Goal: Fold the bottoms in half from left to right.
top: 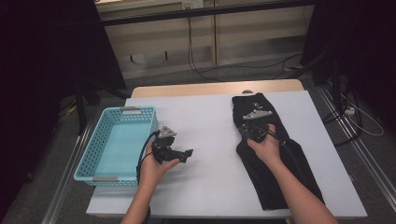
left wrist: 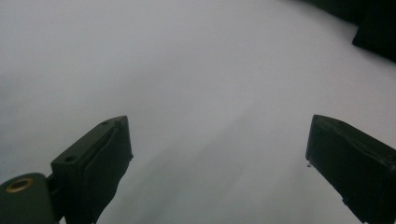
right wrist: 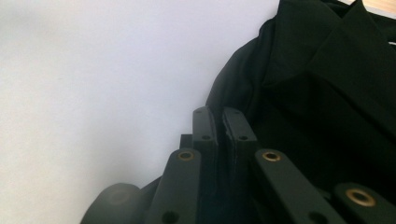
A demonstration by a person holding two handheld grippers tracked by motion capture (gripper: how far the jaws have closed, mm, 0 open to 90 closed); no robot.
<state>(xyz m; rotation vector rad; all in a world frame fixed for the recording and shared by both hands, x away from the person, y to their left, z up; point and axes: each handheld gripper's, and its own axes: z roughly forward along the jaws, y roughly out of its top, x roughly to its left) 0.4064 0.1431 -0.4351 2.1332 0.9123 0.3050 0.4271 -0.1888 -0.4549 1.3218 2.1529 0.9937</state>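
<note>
A long black garment (top: 259, 182) lies lengthwise on the right half of the white table (top: 201, 112). My right gripper (top: 254, 120) rests on its upper part, pointing away from the person. In the right gripper view the jaws (right wrist: 219, 114) are pressed together at the garment's (right wrist: 327, 93) left edge, where the cloth bunches up around the tips. My left gripper (top: 187, 153) is held low over the bare table beside the basket. Its jaws (left wrist: 217, 149) stand wide apart with nothing but white surface between them.
A light blue plastic basket (top: 88, 154) sits at the table's left edge with nothing inside. The table's wooden rim (top: 210, 88) runs along the far side. Cables (top: 205, 70) lie on the floor beyond it, and dark stands flank the table.
</note>
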